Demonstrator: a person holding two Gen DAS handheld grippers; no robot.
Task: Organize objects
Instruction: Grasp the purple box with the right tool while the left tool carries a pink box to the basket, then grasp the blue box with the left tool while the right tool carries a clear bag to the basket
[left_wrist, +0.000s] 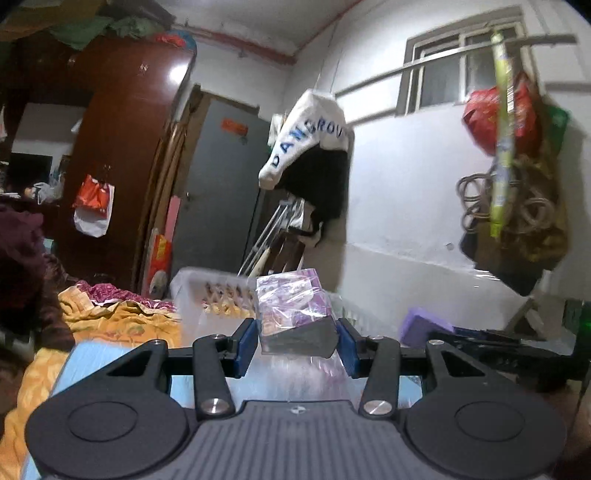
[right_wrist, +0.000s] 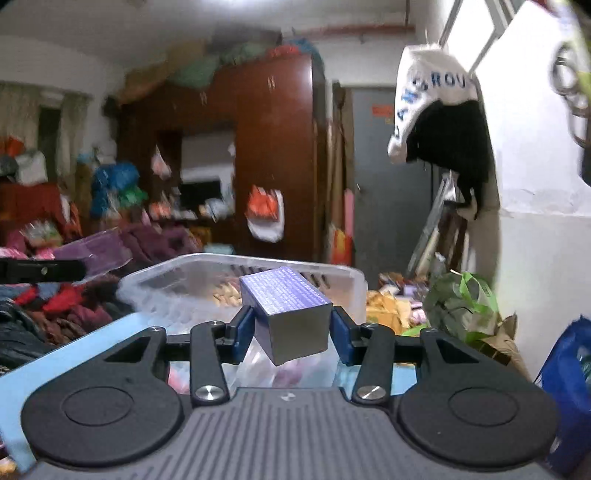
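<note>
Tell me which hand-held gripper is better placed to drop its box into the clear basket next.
Probably the right hand-held gripper: its purple box is directly before the clear basket. The left hand-held gripper, holding a plastic-wrapped box, sees the basket off to one side.

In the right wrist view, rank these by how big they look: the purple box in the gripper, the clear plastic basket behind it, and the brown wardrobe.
1. brown wardrobe
2. clear plastic basket
3. purple box, though nearness to the camera enlarges it.
</note>
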